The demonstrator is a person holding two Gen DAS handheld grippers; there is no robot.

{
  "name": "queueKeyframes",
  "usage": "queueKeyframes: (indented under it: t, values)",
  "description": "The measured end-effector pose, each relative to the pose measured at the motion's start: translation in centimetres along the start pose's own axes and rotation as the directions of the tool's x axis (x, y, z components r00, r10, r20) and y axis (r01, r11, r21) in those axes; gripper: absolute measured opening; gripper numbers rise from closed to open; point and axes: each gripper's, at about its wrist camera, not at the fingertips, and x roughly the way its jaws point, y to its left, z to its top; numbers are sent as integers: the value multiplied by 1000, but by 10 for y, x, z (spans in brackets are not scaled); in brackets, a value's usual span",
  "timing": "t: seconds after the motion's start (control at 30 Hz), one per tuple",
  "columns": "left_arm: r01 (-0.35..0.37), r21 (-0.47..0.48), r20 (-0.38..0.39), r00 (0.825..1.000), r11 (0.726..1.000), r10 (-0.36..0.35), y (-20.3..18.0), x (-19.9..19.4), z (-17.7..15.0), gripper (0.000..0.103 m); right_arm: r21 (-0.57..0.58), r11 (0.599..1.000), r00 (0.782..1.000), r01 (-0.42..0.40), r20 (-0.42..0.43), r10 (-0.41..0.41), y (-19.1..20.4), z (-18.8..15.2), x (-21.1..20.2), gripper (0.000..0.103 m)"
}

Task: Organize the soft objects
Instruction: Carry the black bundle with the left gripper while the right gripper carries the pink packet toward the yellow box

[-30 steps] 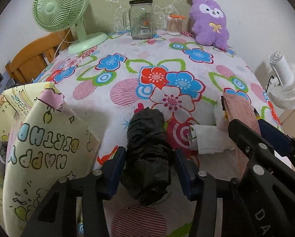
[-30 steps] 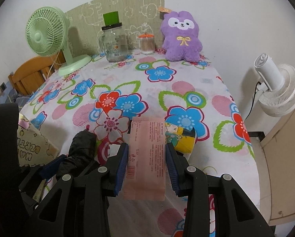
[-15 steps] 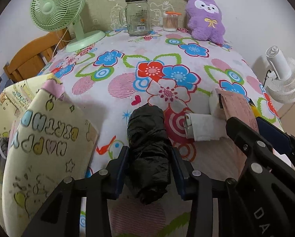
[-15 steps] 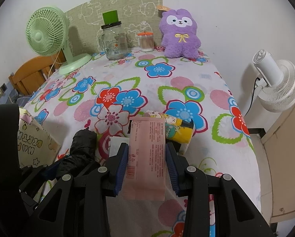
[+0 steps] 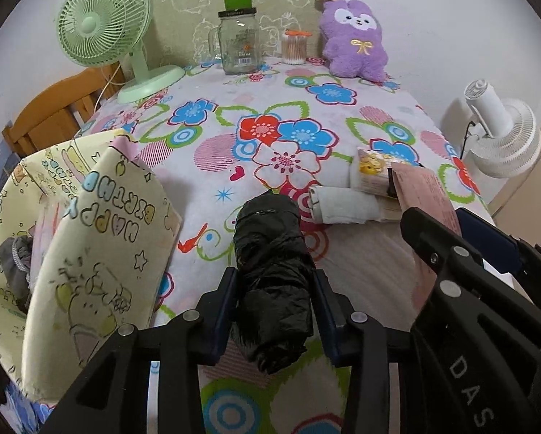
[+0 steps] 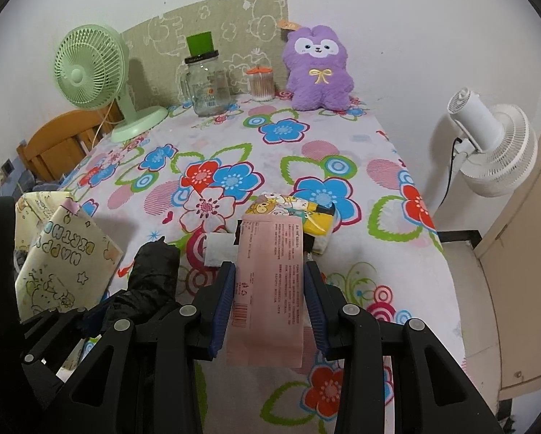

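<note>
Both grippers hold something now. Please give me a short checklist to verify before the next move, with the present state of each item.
1. Left gripper has the black roll between its pads: ok.
2. Right gripper clamps the pink packet: ok.
3. Birthday gift bag stands open at the left: ok.
4. Room inside the bag: cannot tell, something grey already lies there.
5. White roll and cartoon tissue pack remain on the tablecloth: not ok, not yet organized.
</note>
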Motion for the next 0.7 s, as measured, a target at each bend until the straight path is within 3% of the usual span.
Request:
queueKeyframes:
  t: [0.7]
  values:
    - [39,49,91,995,998,-43,-12,-62,-12,41,17,999,996,43,72,-44,-3,-6,-65,42]
